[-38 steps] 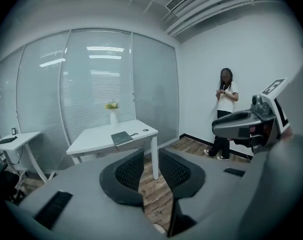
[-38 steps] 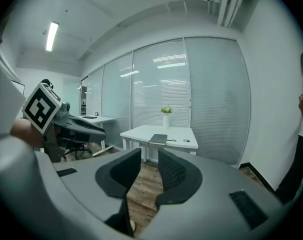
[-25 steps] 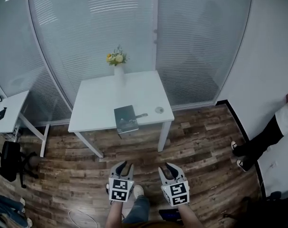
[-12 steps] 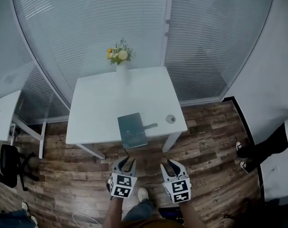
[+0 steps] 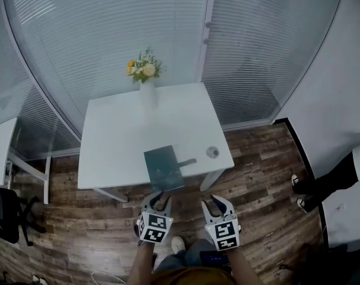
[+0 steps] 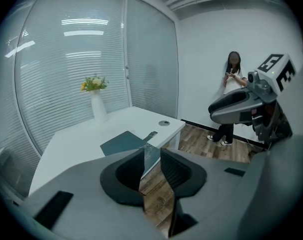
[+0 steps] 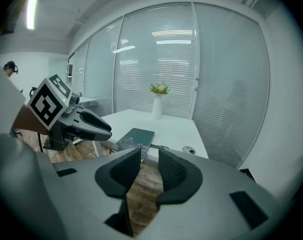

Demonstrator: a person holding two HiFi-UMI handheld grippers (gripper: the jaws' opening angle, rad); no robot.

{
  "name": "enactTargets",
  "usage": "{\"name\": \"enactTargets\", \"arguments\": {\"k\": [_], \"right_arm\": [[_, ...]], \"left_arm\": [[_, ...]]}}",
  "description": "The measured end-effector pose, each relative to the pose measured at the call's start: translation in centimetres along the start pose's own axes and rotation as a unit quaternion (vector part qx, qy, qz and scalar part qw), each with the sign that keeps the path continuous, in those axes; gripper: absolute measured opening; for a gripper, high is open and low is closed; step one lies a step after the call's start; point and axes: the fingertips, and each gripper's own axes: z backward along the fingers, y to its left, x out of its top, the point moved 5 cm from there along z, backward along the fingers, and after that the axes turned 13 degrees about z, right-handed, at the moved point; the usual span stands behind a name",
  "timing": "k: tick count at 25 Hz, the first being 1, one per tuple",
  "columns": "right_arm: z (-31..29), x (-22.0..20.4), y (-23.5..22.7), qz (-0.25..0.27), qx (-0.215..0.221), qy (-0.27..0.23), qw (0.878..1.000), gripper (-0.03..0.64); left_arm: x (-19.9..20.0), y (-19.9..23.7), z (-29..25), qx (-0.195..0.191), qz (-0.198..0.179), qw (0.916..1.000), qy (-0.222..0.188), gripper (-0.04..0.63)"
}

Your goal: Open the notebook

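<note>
Dark teal notebook (image 5: 164, 168) lies closed at the desk's (image 5: 120, 135) near edge; my left gripper (image 5: 159, 200), empty, has just been opening; my right gripper (image 5: 213, 202) stands narrowly parted, empty.

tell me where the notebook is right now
In the head view, the dark teal rectangular notebook lies closed at the white table's near edge, just left of a slim dark pen and a small round grommet.

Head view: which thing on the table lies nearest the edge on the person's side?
The dark notebook, reaching that near edge; the pen beside it, the small disc and the flower vase sit farther back.
</note>
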Motion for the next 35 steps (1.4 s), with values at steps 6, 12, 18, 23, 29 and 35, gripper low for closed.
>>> {"name": "enactTargets", "arguments": {"k": [6, 12, 18, 23, 29, 35], "right_arm": [[-0.9, 0.5, -0.4, -0.006, 0.003, -0.007, 1.0, 0.123], [-1.8, 0.7, 0.1, -0.004, 0.017, -0.017, 1.0, 0.123], [-3.7, 0.2, -0.3, -0.011, 0.03, -0.01, 0.999, 0.123], [-5.5, -0.3, -0.8, -0.012, 0.046, 0.002, 0.999, 0.123], [-7.6, -1.0, -1.0, -0.013, 0.064, 0.016, 0.998, 0.123], [-8.6, -1.9, -1.0, -0.016, 0.074, 0.026, 0.997, 0.123]], "left_arm": [[0.4, 0.4, -0.9, -0.002, -0.006, 1.0, 0.003, 0.117], [0.6, 0.6, -1.4, 0.0, -0.013, 0.9999, 0.008, 0.117], [0.0, 0.8, -2.5, 0.001, -0.019, 0.9995, 0.026, 0.117], [-0.7, 1.2, -3.9, 0.001, -0.026, 0.9983, 0.051, 0.122], [-1.6, 1.8, -5.6, 0.002, -0.055, 0.995, 0.084, 0.134], [-2.6, 1.9, -7.5, 0.0, -0.089, 0.9902, 0.107, 0.159]]}}
